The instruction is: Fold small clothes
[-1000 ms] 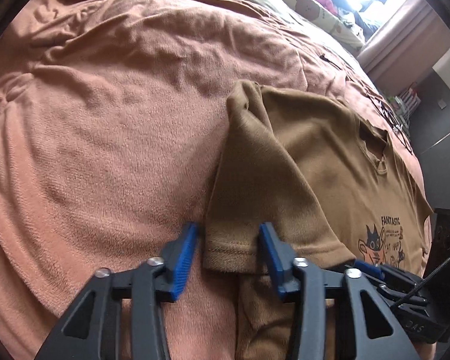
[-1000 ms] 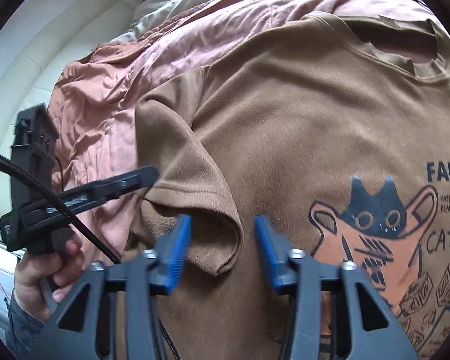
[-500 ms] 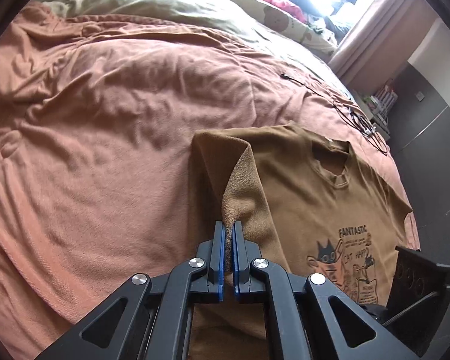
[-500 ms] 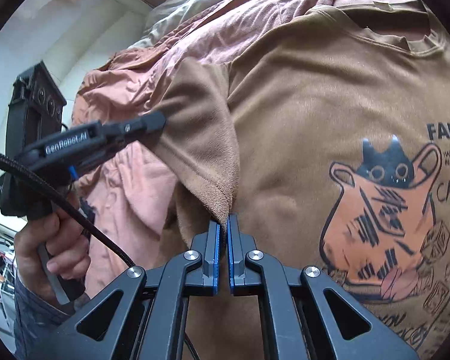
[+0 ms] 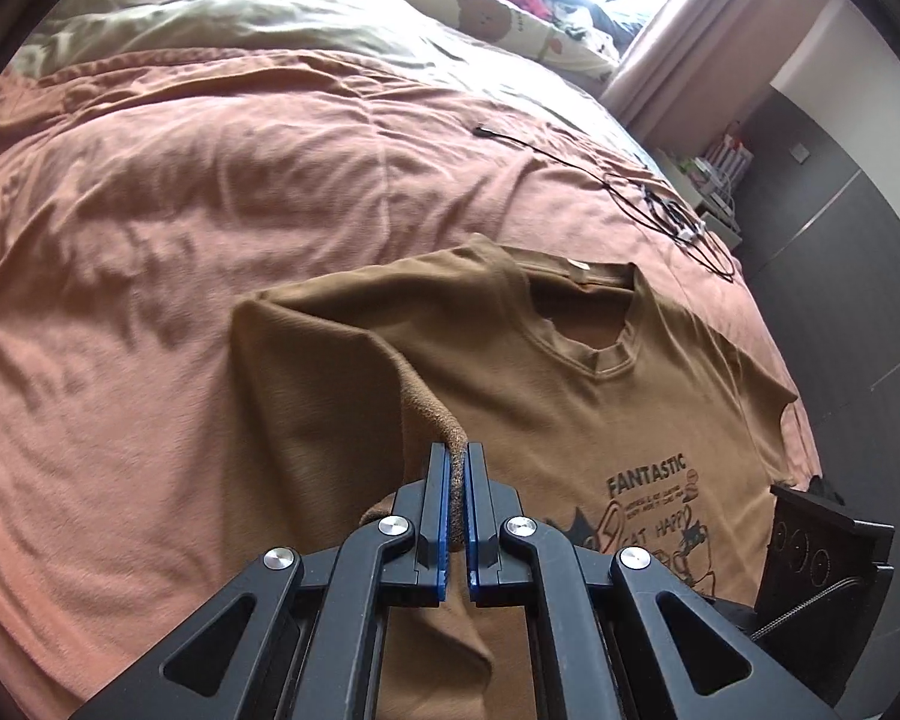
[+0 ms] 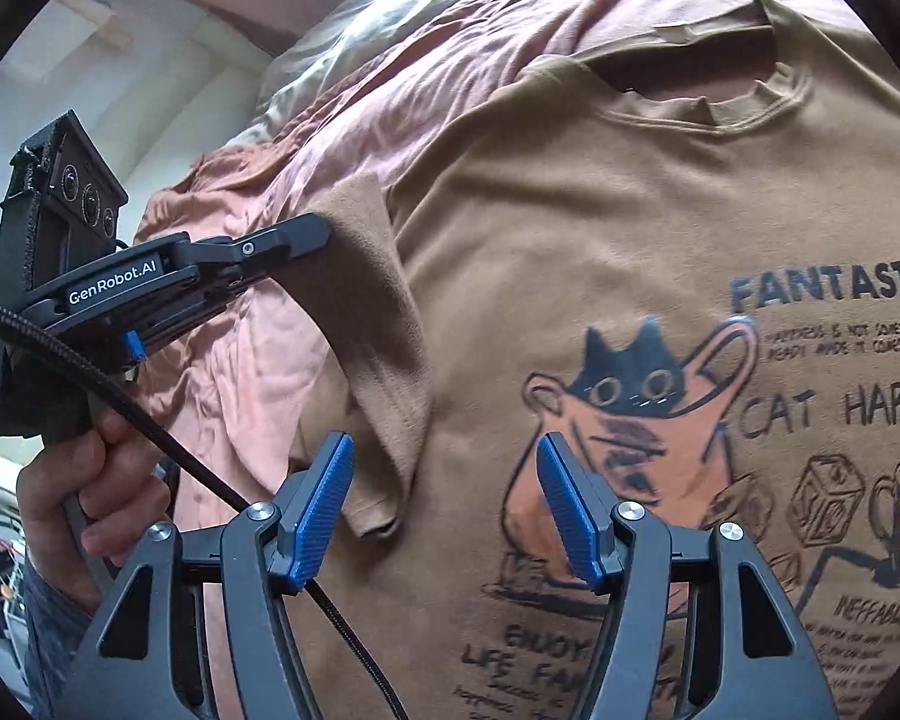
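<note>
Left gripper [image 5: 457, 456] — blue pads pressed together on a raised fold of the brown T-shirt [image 5: 570, 408], sleeve side. Right gripper [image 6: 444, 480] — pads spread wide, hovering over the shirt's cat print [image 6: 630, 408], gripping nothing. Shirt lay front-up on the rust-coloured bedspread [image 5: 180, 240]. Black cable [image 5: 660, 198] lay beyond the collar; a hand [image 6: 84, 480] gripped the left tool's handle.

Brown T-shirt [image 5: 570, 384] on rust-coloured bedspread [image 5: 180, 210].
</note>
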Demonstrator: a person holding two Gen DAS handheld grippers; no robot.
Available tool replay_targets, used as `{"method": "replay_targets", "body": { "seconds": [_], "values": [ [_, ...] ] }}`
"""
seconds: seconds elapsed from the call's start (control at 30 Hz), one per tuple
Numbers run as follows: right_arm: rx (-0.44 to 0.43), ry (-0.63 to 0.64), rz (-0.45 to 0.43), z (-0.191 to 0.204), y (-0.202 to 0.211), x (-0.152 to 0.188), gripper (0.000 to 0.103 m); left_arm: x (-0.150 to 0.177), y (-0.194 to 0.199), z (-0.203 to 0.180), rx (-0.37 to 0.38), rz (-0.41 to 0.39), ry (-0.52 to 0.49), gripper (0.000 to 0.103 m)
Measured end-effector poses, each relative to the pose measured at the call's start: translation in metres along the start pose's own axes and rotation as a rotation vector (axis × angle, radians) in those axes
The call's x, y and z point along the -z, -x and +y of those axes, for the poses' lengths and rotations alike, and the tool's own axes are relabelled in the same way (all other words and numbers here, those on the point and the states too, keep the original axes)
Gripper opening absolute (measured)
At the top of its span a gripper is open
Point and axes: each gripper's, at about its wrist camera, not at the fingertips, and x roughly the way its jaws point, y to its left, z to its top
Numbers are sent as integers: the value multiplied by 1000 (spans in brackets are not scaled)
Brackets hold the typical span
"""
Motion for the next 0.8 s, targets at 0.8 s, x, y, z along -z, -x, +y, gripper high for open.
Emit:
{"method": "replay_targets", "body": {
  "seconds": [0.8],
  "values": [
    [-21, -107, -27, -31, -42, -44, 57, -9, -9, 84, -214, 8, 68, 31]
  ]
}}
